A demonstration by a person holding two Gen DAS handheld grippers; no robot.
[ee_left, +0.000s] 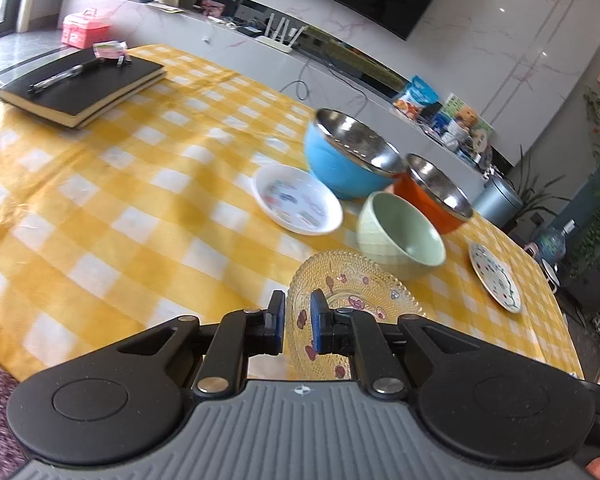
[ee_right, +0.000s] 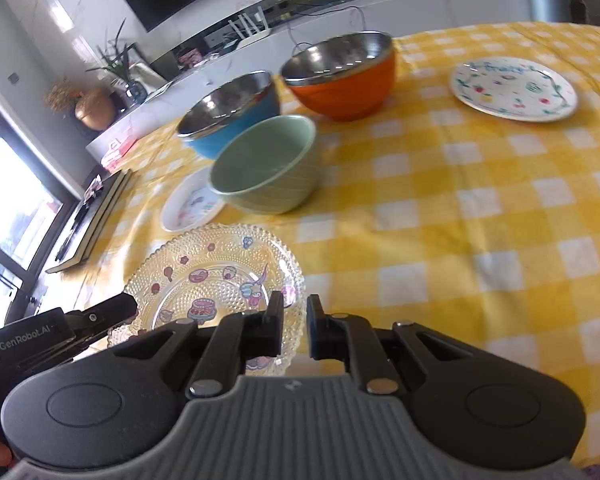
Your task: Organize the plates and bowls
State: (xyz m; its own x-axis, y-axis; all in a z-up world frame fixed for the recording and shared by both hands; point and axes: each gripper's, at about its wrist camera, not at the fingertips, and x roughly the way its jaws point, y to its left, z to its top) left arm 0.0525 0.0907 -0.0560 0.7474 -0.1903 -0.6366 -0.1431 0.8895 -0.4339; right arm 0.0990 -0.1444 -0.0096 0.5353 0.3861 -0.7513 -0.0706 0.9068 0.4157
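Jaws nearly together on my left gripper [ee_left: 296, 322] and right gripper [ee_right: 295, 326], gripping nothing; glass plate [ee_left: 352, 300] just beyond both, green bowl [ee_left: 400, 234] at one o'clock on the table [ee_left: 100, 200].

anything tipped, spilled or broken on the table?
Nothing stands out. The blue bowl, orange bowl and green bowl sit upright and empty; the glass plate, small white plate and floral plate lie flat. No spills or chips visible, though the frames are blurred.
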